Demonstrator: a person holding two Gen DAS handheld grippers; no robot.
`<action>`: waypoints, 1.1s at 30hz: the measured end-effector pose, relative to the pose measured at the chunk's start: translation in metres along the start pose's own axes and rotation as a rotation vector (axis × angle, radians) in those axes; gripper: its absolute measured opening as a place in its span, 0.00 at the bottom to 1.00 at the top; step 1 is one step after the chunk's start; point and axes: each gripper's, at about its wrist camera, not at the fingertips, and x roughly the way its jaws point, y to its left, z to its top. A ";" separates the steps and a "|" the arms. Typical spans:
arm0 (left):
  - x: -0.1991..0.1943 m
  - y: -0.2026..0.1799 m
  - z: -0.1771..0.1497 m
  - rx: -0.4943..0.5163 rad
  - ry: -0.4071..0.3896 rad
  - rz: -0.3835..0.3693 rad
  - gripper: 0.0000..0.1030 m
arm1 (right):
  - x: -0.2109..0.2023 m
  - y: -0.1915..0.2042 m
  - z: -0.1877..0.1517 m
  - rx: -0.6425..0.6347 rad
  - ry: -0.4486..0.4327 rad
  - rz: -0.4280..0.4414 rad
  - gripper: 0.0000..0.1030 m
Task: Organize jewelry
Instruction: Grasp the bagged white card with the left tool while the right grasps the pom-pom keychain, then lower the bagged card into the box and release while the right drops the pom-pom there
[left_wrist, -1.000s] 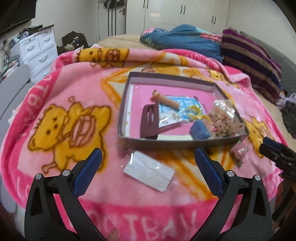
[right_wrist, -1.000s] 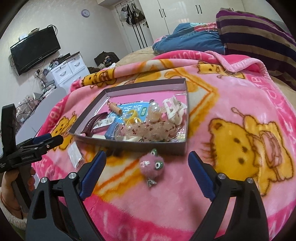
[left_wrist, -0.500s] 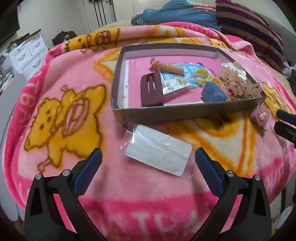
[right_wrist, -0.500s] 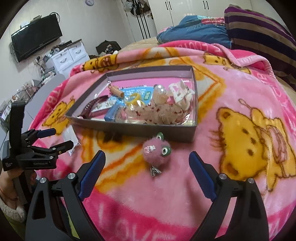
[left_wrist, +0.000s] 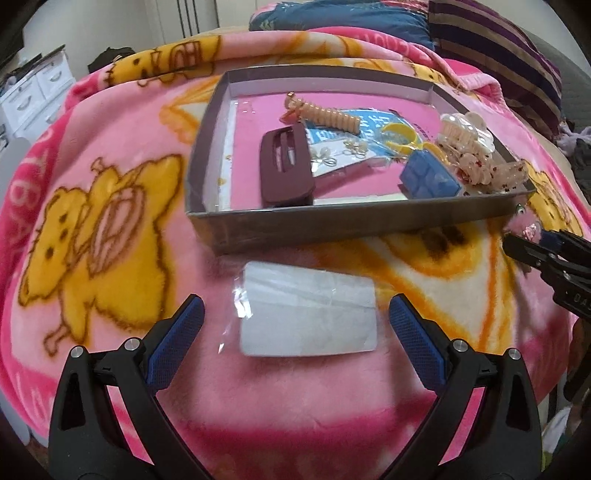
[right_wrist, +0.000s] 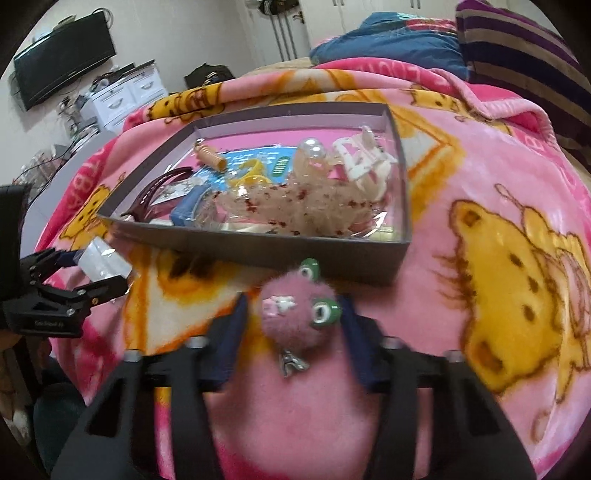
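A pink fluffy pom-pom charm (right_wrist: 295, 314) with green eyes lies on the blanket, just in front of the grey box (right_wrist: 258, 251). My right gripper (right_wrist: 295, 325) is closing on it, and its blue pads touch the fluff on both sides. In the left wrist view the right gripper (left_wrist: 528, 238) shows at the right edge by the pom-pom (left_wrist: 522, 223). My left gripper (left_wrist: 297, 332) stands open low over a white packet in clear plastic (left_wrist: 310, 314), which lies between its fingers untouched. From the right, the left gripper (right_wrist: 107, 273) straddles that packet (right_wrist: 98, 258).
The grey box (left_wrist: 332, 221) holds a maroon hair clip (left_wrist: 284, 166), a blue clip (left_wrist: 428, 177), a peach spiral clip (left_wrist: 325, 116), clear claw clips (left_wrist: 465, 136) and a blue card. A pink bear blanket (left_wrist: 110, 229) covers the bed. Pillows lie behind; white drawers stand at left.
Both grippers sank closer to the blanket. The right jaws went from wide open to closed in on the pom-pom. The left gripper came nearer the white packet and stayed open.
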 end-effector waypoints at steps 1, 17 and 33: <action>0.000 -0.002 0.000 0.010 0.003 0.003 0.89 | -0.001 0.001 -0.001 -0.006 0.001 0.007 0.31; -0.014 -0.020 -0.009 0.097 -0.013 -0.010 0.45 | -0.039 0.020 -0.004 0.004 -0.042 0.140 0.30; -0.070 -0.010 0.015 -0.008 -0.166 -0.070 0.44 | -0.068 0.027 0.016 -0.005 -0.118 0.179 0.30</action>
